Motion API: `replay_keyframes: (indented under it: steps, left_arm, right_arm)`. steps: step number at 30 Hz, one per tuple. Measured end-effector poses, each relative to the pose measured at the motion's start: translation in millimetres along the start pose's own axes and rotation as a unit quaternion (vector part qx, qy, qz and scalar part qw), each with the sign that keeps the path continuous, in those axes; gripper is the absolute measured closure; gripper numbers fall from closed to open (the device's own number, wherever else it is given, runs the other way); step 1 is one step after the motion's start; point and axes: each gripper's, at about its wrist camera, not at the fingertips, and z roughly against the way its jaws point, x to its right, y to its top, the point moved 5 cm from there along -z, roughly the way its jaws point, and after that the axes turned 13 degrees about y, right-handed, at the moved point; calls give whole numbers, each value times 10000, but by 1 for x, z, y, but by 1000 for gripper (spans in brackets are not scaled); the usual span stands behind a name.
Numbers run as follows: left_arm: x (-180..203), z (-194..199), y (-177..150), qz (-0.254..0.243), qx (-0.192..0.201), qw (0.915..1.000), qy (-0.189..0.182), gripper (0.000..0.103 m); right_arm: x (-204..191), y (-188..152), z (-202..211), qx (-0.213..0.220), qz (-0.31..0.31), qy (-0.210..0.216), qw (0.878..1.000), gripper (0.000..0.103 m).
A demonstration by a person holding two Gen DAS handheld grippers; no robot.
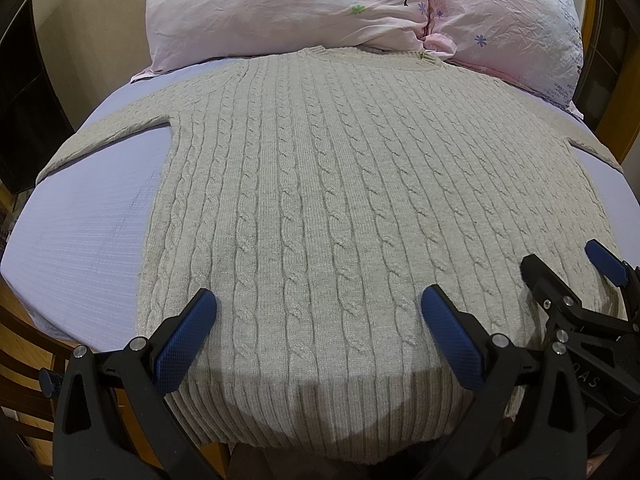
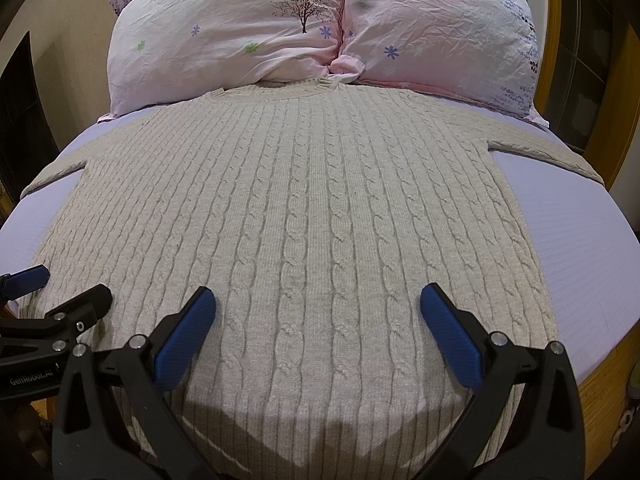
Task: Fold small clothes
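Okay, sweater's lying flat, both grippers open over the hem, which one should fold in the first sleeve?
Roughly even. The left hand-held gripper sits toward the sweater hem's left corner and left sleeve; the right hand-held gripper sits toward the right sleeve. Each suits its own side.

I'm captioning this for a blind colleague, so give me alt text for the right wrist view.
A beige cable-knit sweater lies flat, sleeves spread, on a lavender bed sheet, with the open right gripper hovering over its hem. Pink floral pillows sit beyond the collar, and the left gripper shows at the left edge.
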Motion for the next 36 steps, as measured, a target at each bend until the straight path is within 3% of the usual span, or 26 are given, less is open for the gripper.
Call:
replay_keyframes:
  steps: [36]
  left_arm:
    - [-1, 1, -2, 22, 82, 10000, 16, 1]
  right_arm:
    - [1, 3, 3, 73, 41, 5, 10000, 2]
